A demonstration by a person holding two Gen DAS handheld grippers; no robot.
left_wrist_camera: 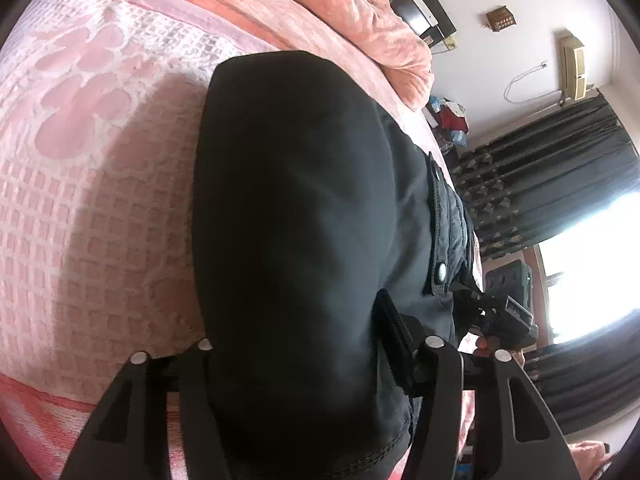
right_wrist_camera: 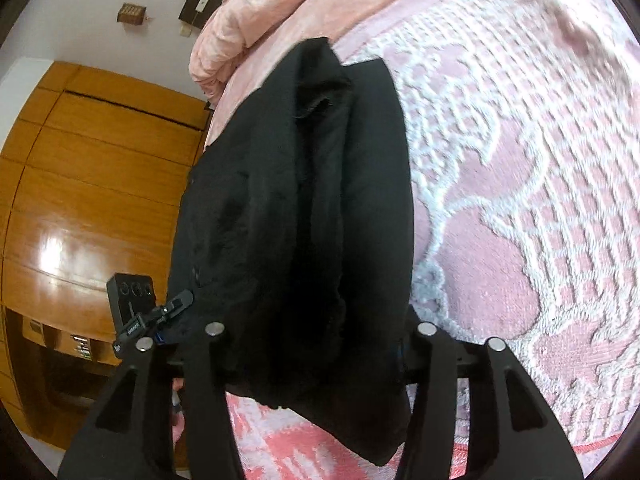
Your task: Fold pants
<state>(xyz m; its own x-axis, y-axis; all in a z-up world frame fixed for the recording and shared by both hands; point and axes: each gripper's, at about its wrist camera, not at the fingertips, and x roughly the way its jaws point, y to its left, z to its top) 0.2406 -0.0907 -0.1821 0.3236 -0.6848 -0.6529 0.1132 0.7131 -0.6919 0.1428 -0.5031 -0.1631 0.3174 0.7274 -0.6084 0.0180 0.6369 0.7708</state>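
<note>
Black pants (left_wrist_camera: 296, 216) hang bunched between my two grippers above a pink patterned bed cover (left_wrist_camera: 80, 184). In the left wrist view the cloth fills the gap of my left gripper (left_wrist_camera: 308, 360), which is shut on it; a waistband with a snap button (left_wrist_camera: 441, 269) shows at the right. In the right wrist view my right gripper (right_wrist_camera: 316, 344) is shut on the pants (right_wrist_camera: 304, 208), whose folded layers drape forward over the bed cover (right_wrist_camera: 520, 184). The other gripper (left_wrist_camera: 508, 320) shows beyond the pants, and in the right wrist view (right_wrist_camera: 136, 312) too.
A crumpled pink quilt (left_wrist_camera: 384, 16) lies at the head of the bed. Dark curtains (left_wrist_camera: 560, 184) and a bright window (left_wrist_camera: 592, 264) are at the right. A wooden wardrobe (right_wrist_camera: 88, 184) stands beside the bed in the right wrist view.
</note>
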